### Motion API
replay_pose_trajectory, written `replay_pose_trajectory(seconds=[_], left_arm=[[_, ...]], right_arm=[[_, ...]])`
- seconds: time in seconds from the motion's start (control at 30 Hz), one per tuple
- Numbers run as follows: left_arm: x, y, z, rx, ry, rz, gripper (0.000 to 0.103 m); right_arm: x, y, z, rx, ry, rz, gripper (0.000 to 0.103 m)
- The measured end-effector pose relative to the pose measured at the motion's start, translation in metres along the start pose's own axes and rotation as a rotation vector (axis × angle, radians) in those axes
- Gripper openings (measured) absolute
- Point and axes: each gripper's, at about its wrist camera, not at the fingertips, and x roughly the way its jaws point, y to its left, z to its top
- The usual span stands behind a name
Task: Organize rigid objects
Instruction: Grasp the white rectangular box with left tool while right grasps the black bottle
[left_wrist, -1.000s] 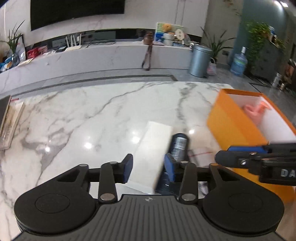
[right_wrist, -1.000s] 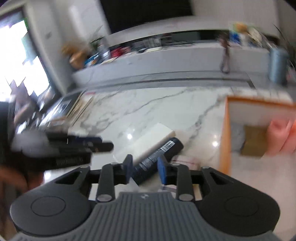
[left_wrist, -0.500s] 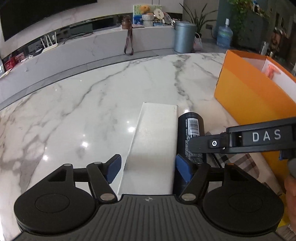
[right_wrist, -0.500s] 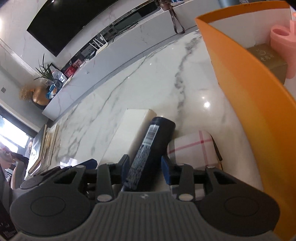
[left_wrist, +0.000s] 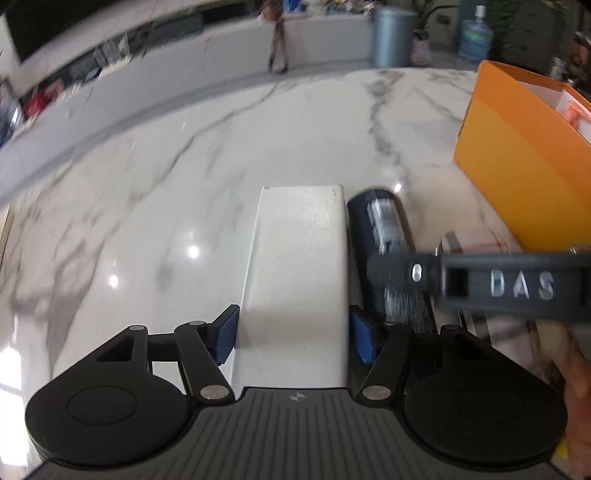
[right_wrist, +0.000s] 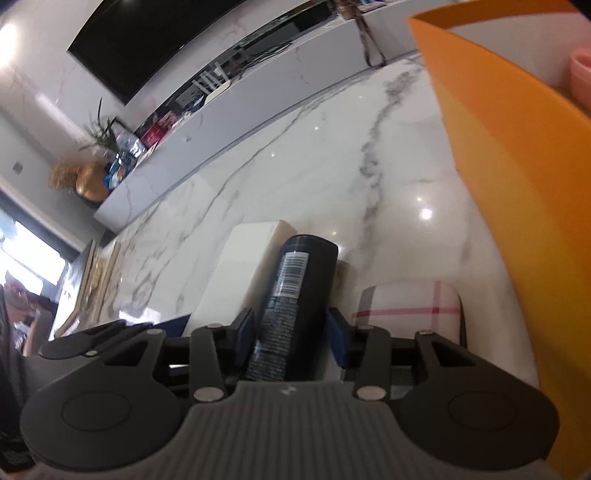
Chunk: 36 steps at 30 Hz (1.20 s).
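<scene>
My left tool (left_wrist: 293, 334) straddles the white box (left_wrist: 299, 266) on the tabletop (left_wrist: 166, 184), jaws apart; my right tool (right_wrist: 291, 334) likewise brackets the dark can (right_wrist: 295, 295), unclamped. Next I'd squeeze both, then lift toward the orange bin (right_wrist: 517, 184).

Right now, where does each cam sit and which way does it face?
Left wrist: on the left gripper, looking forward along the white box between its fingers; right gripper's arm crosses at right.
Right wrist: on the right gripper, rolled sideways, looking along the dark spray can between its fingers; left gripper's tip at lower left.
Shared: box, can, plaid pouch, orange box, marble table.
</scene>
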Motion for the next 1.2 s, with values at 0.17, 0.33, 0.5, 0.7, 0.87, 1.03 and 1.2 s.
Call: replay_pose_trajectory(seconds=[0.17,0.33,0.5,0.7,0.87,1.03,1.2], left_arm=[[-0.017,0.011,-0.021,-0.087,0.109,0.006,0.071],[-0.023,0.012,-0.032,-0.095,0.101,0.021,0.076],[-0.019,0.005,-0.026,-0.05,0.022,0.037,0.081],[-0.008,0.007,-0.017,-0.083,-0.009,0.001,0.082],[-0.012,0.005,-0.017,-0.072,0.0,0.008,0.069],[-0.012,0.007,-0.018,-0.074,-0.005,0.004,0.069],[-0.012,0.006,-0.018,-0.074,-0.01,0.003,0.069]], right_arm=[[-0.002,0.007,-0.005,-0.026,0.061,0.016,0.04],[-0.007,0.023,-0.019,-0.125,0.104,0.008,0.04],[-0.008,0.023,-0.021,-0.151,0.079,0.0,0.047],[-0.002,0.024,-0.017,-0.167,0.068,0.015,0.047],[0.0,0.03,-0.017,-0.189,0.074,0.004,0.048],[-0.002,0.031,-0.017,-0.191,0.077,-0.015,0.043],[-0.003,0.03,-0.018,-0.195,0.069,-0.013,0.042]])
